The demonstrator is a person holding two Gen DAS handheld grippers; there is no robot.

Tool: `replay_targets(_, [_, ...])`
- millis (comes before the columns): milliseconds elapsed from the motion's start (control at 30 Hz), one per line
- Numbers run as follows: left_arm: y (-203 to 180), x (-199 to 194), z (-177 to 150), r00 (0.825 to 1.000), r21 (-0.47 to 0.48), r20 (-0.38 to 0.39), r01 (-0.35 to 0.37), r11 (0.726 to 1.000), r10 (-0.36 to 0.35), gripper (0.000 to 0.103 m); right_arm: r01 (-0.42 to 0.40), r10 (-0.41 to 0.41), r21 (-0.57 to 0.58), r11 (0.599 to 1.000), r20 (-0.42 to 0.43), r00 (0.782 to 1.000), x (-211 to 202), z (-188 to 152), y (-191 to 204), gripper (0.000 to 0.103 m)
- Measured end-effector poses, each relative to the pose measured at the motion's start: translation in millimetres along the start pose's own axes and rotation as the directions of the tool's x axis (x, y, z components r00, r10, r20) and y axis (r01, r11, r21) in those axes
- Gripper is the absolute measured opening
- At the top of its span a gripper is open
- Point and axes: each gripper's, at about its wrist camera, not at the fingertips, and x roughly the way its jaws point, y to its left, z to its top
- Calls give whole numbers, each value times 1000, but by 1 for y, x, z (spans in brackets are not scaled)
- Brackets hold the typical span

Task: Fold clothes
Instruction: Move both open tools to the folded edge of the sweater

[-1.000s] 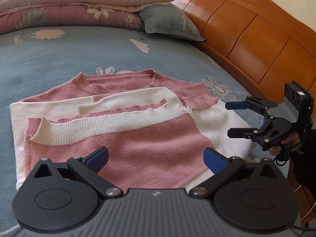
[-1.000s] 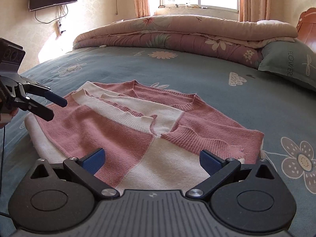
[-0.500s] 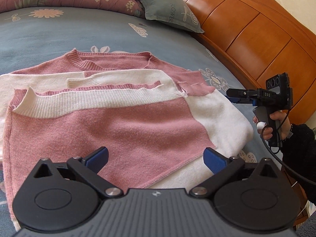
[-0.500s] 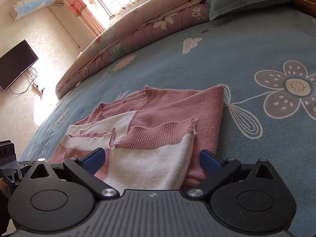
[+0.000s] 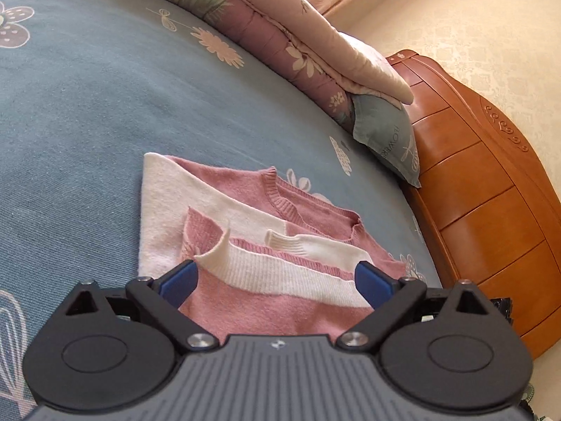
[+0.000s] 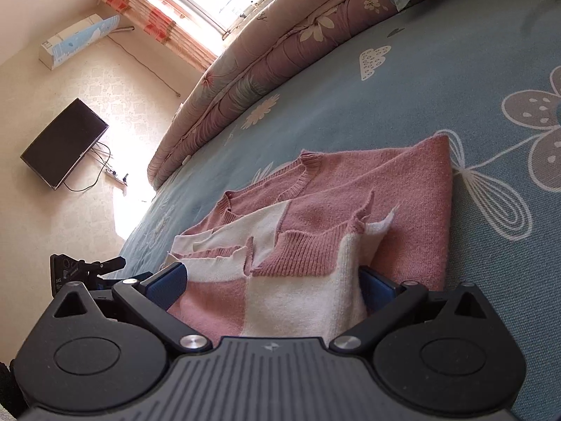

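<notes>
A blue floral bed [image 5: 87, 98] carries the pink-and-cream sweater [image 5: 280, 273], which lies partly folded near the wooden headboard [image 5: 491, 210], sleeves turned in across the body. The left gripper [image 5: 277, 282] and right gripper [image 6: 271, 282] each straddle one side of the near hem, fingers spread; the left fingers have just been closing slightly with knit between them, not yet pinched. For a clean fold, each pair should probably bite every layer at its corner, then lift evenly and carry the hem level toward the ribbed neckline [image 6: 298, 179].
</notes>
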Motion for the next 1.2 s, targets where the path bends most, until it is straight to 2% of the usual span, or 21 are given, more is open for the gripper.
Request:
replay_targets(100, [20,8,1,1000,-71,-3,15,997,-16,86,-28,28,29,999,-1,1000,2,-3,-11,103])
replay_targets(233, [27,12,4,999,-93,-4,41,995,-41,84,-73,71,91,993,19,997,-1,-1,-21,103])
replay_targets(367, [22,21,9,994,-75,-66,85,994,-90,84,-123,120,108,987,36,992,0,1,-21,103])
replay_targets(533, [24,22,2,985,-73,-137,97,993,-106,84,-166,164,113,980,24,986,-5,-4,-28,103])
replay_targets(733, [20,40,5,977,-64,-174,116,991,-126,84,-260,254,147,954,59,965,-9,1,-30,103])
replay_targets(867, [20,50,6,970,-68,-199,131,989,-142,85,-209,211,161,965,3,977,-1,4,-39,102])
replay_targets(1000, [26,41,0,964,-72,-205,159,985,-171,85,-257,256,199,946,30,966,-22,1,-41,103])
replay_targets(1100, [25,49,2,963,-72,-206,160,984,-172,85,-298,299,129,946,11,954,-17,5,-24,103])
replay_targets(1200, [20,54,4,962,-27,-222,159,987,-161,85,-230,239,136,964,-52,970,-1,6,-26,102])
